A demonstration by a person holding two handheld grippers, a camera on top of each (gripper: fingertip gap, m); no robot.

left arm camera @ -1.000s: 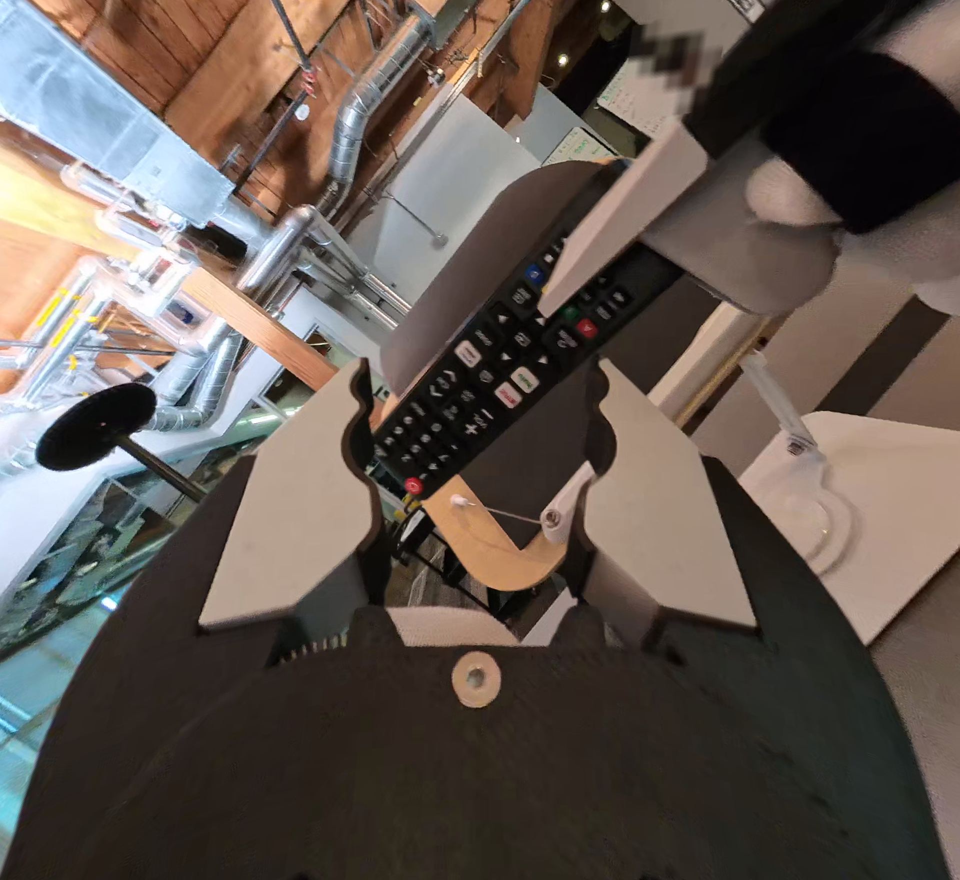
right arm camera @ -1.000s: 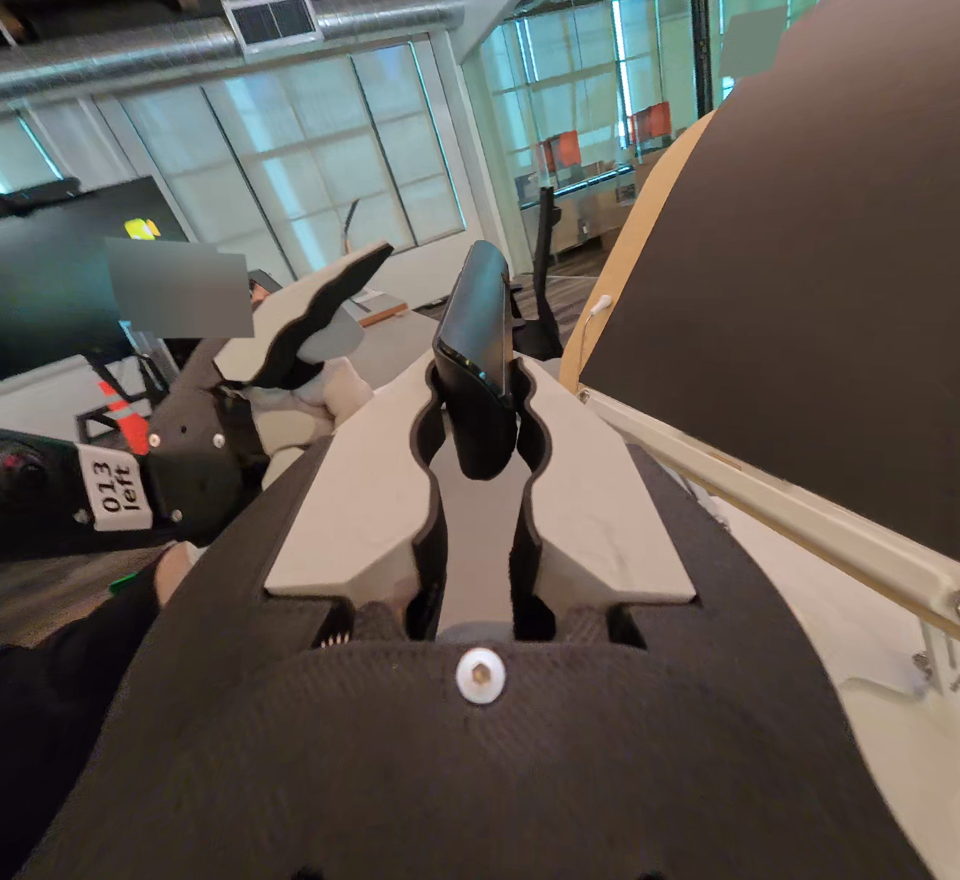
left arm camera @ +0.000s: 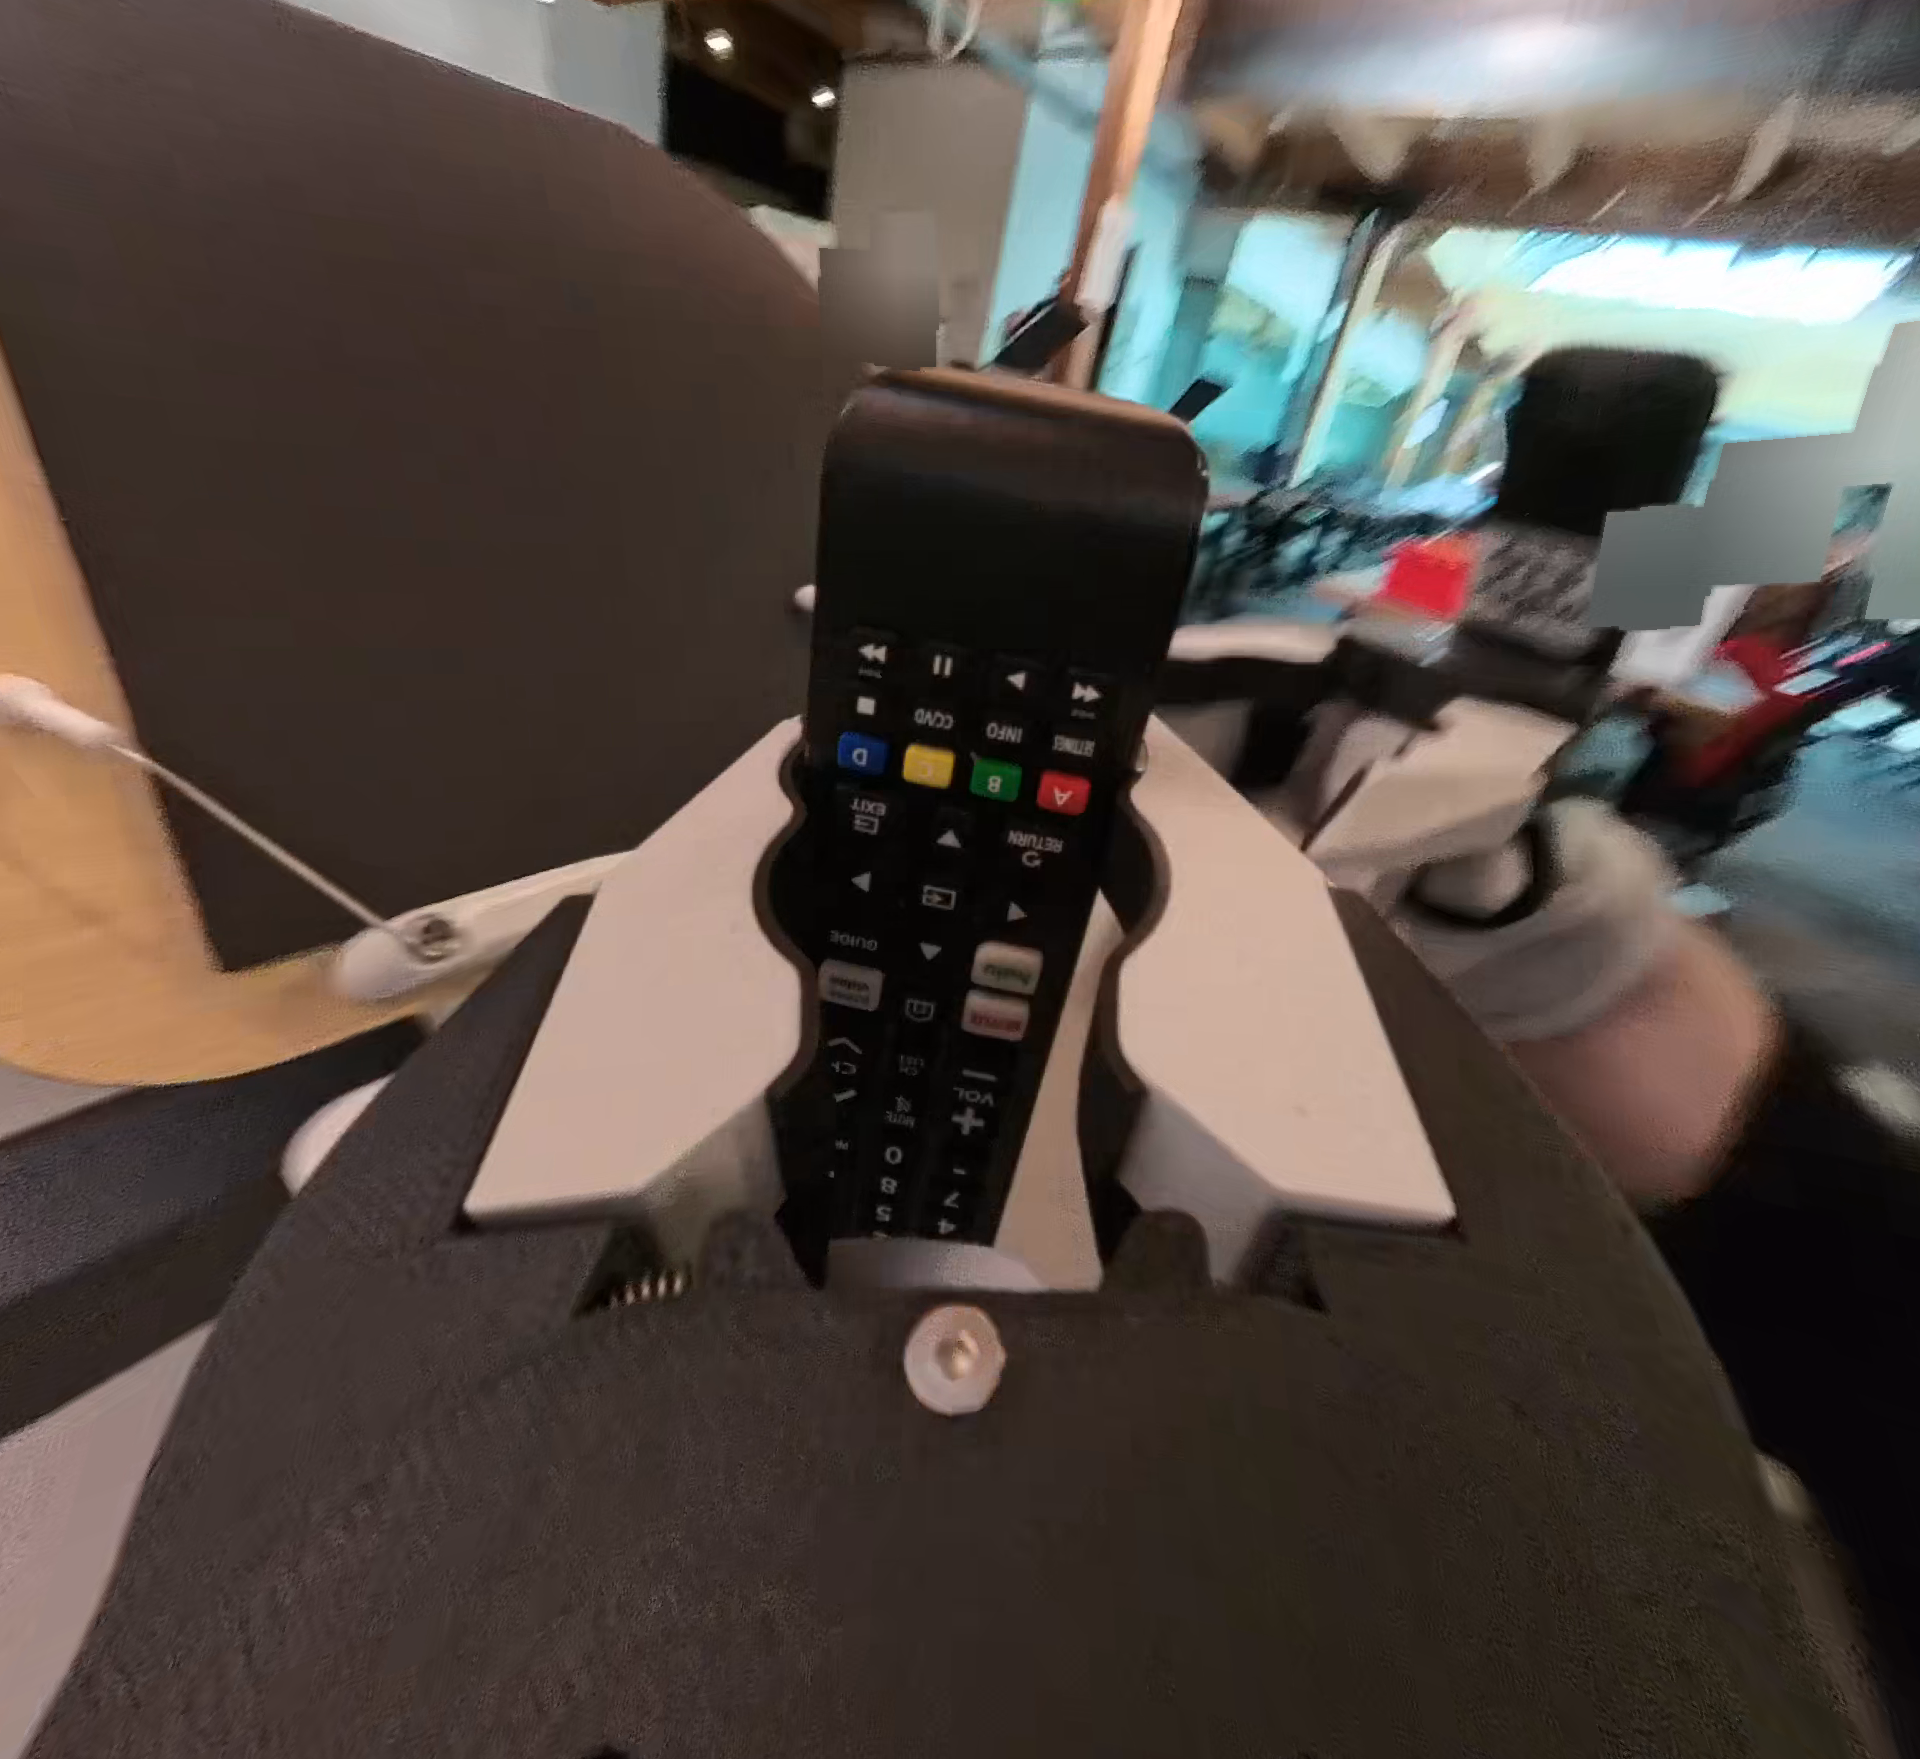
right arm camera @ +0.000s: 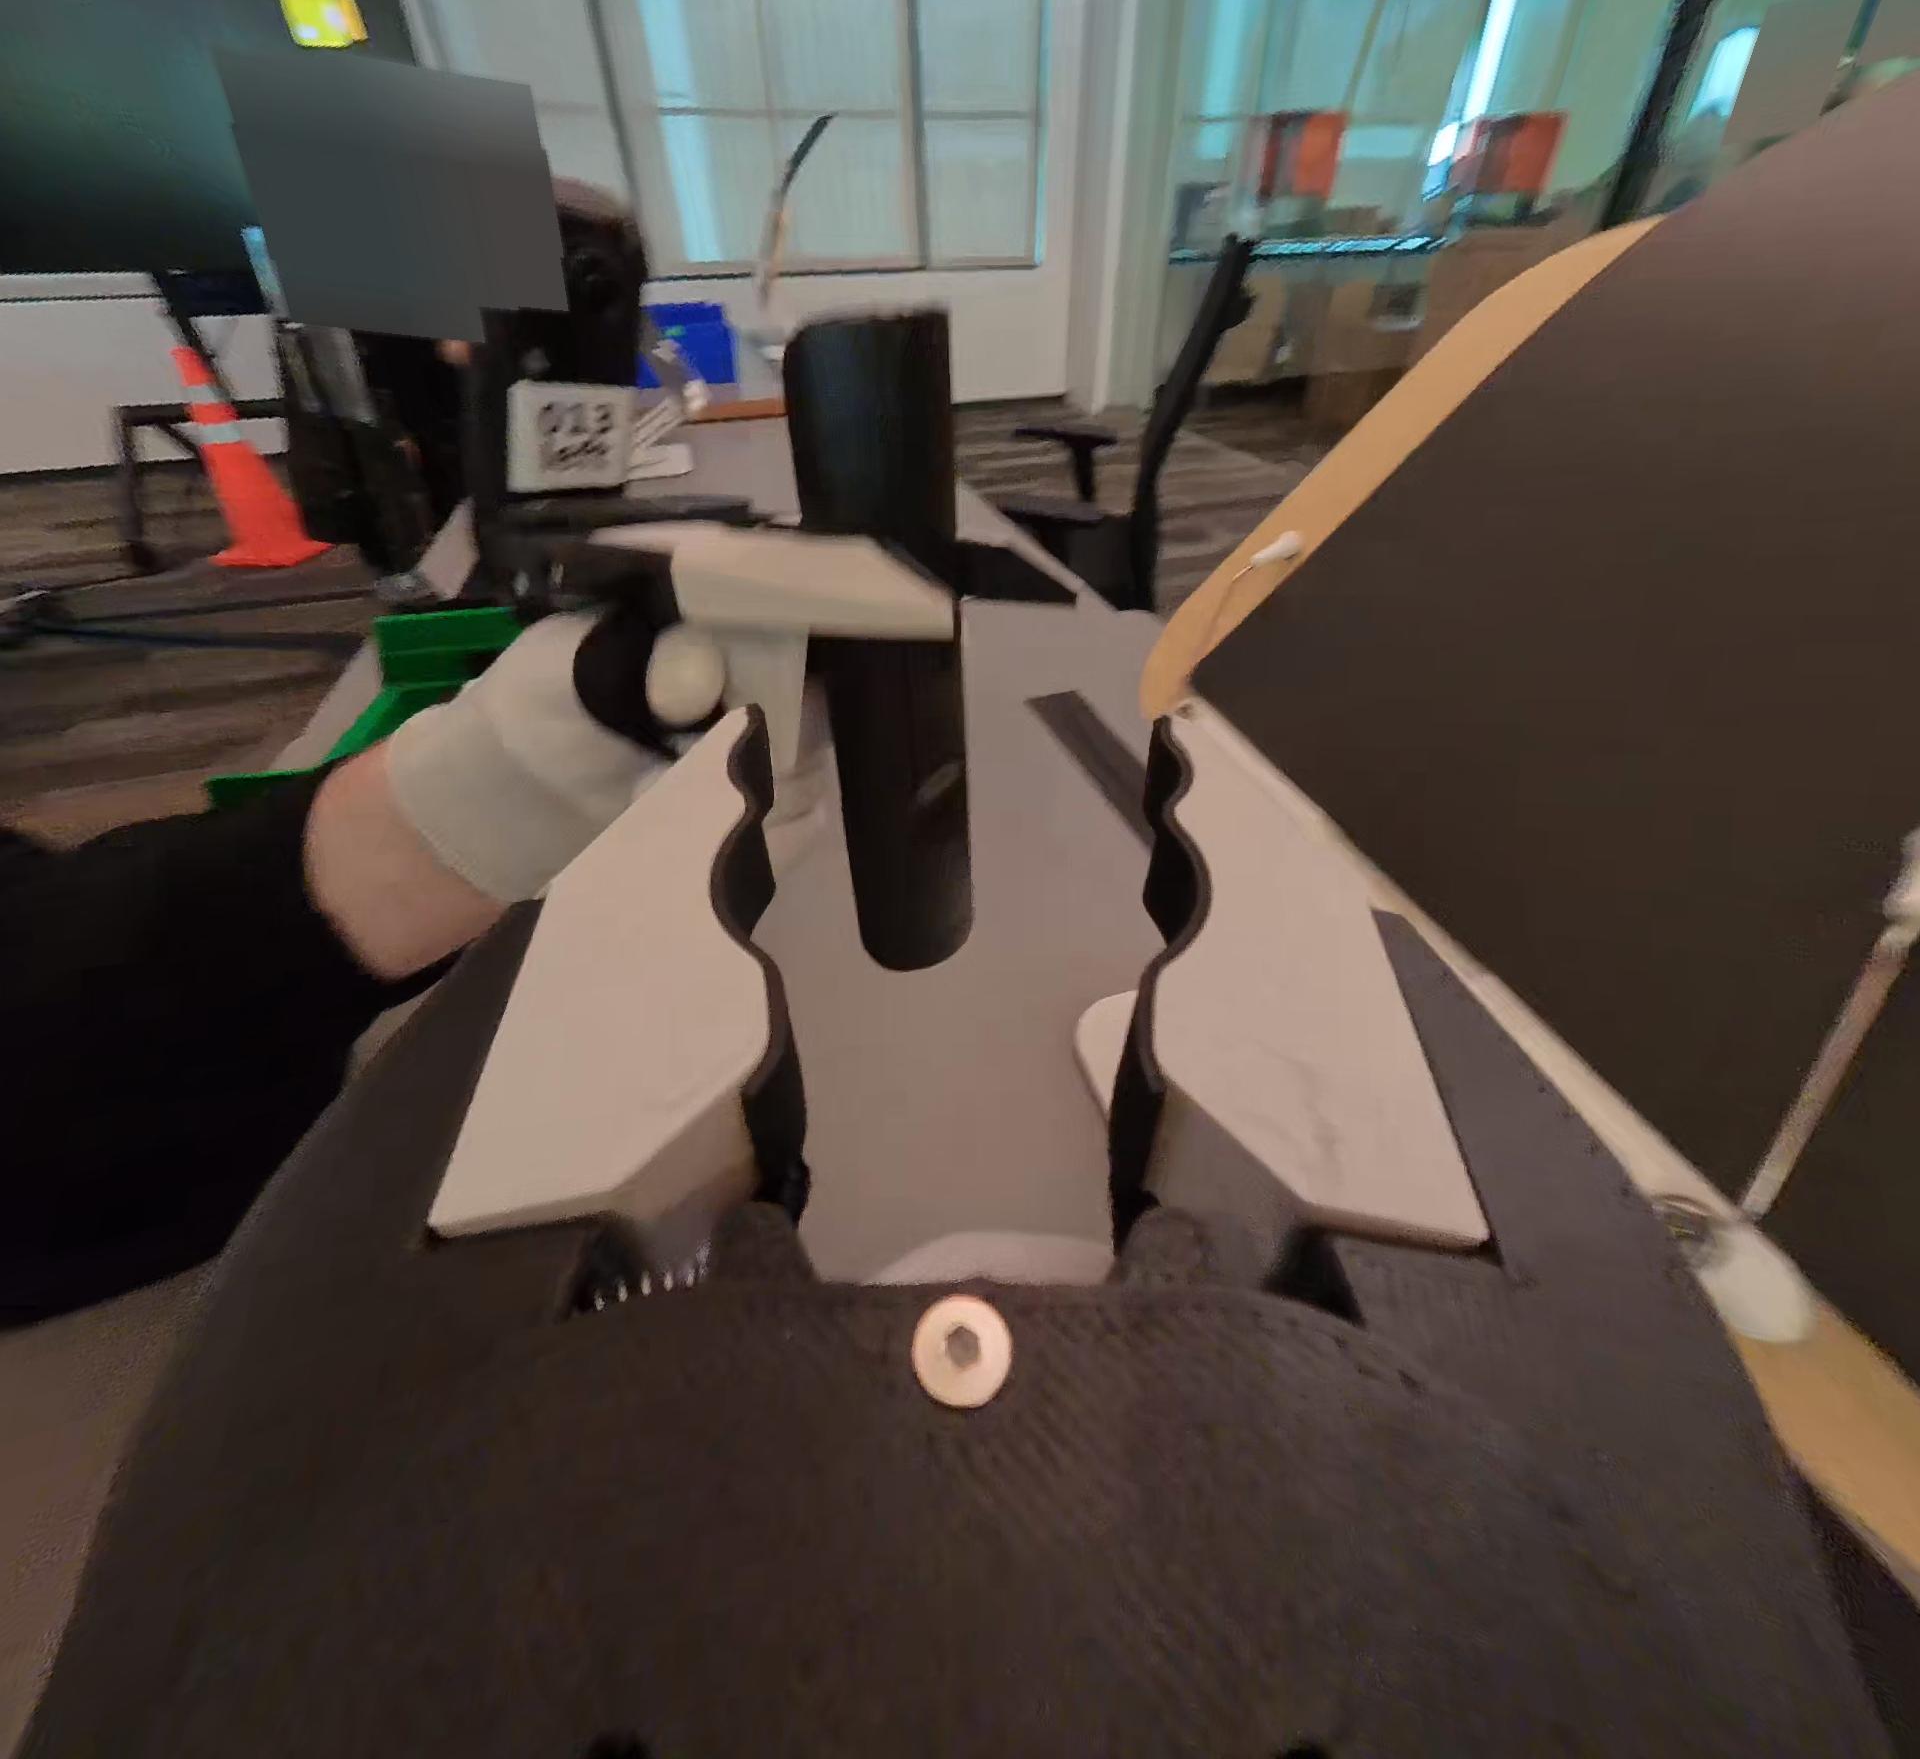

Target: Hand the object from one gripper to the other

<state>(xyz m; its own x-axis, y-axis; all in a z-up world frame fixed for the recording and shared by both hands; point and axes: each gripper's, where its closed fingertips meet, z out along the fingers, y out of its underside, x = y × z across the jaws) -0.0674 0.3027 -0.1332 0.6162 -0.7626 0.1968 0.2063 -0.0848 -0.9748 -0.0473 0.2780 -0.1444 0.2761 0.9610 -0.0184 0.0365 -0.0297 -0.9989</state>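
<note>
The black remote control [left arm camera: 977, 868] stands upright between the two pale fingers of the left gripper [left arm camera: 961, 779], clamped on both long edges — button side facing the left wrist camera, its plain top end sticking out past the fingertips. In the right wrist view the remote's smooth back [right arm camera: 899, 670] shows, with the left gripper [right arm camera: 831, 597] gripping it from the remote's left, held by a white-gloved hand [right arm camera: 520, 753]. The right gripper [right arm camera: 956, 753] sits just below the remote, jaws spread wide and empty — the remote's lower end hangs between its fingertips, touching neither. A dark curved board [right arm camera: 1621, 629] rises to the remote's right.
</note>
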